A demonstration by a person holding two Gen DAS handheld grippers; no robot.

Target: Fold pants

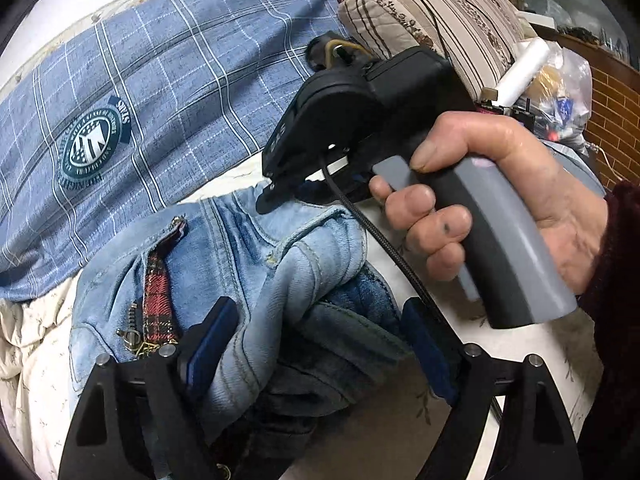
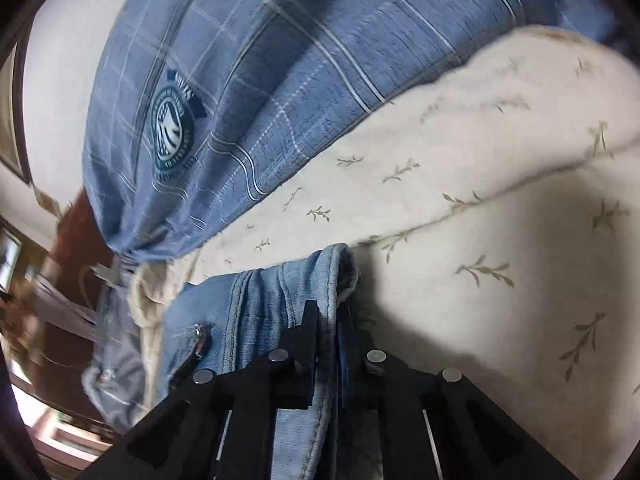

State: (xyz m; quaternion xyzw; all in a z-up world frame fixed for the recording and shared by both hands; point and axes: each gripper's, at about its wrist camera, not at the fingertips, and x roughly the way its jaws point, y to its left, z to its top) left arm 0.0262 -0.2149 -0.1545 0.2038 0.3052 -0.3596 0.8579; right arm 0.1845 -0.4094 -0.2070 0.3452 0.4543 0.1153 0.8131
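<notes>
Gripping bunched jeans (image 1: 256,264): left gripper (image 1: 316,344), jaws wide around the denim; right gripper (image 2: 330,320) clamped on the hem; beneath, cream leaf-print quilt (image 2: 460,208) (blue checked cover (image 1: 160,80) behind); brick wall (image 1: 612,112).

Faded denim pants (image 1: 256,264), matt cotton bedsheet (image 2: 460,208)

Room (image 2: 48,300) at left is motion-blurred; jeans (image 2: 304,420) run off the bottom edge.

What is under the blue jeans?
The jeans lie on a cream leaf-print blanket. What is under their bunched middle is covered, so I cannot tell.
</notes>
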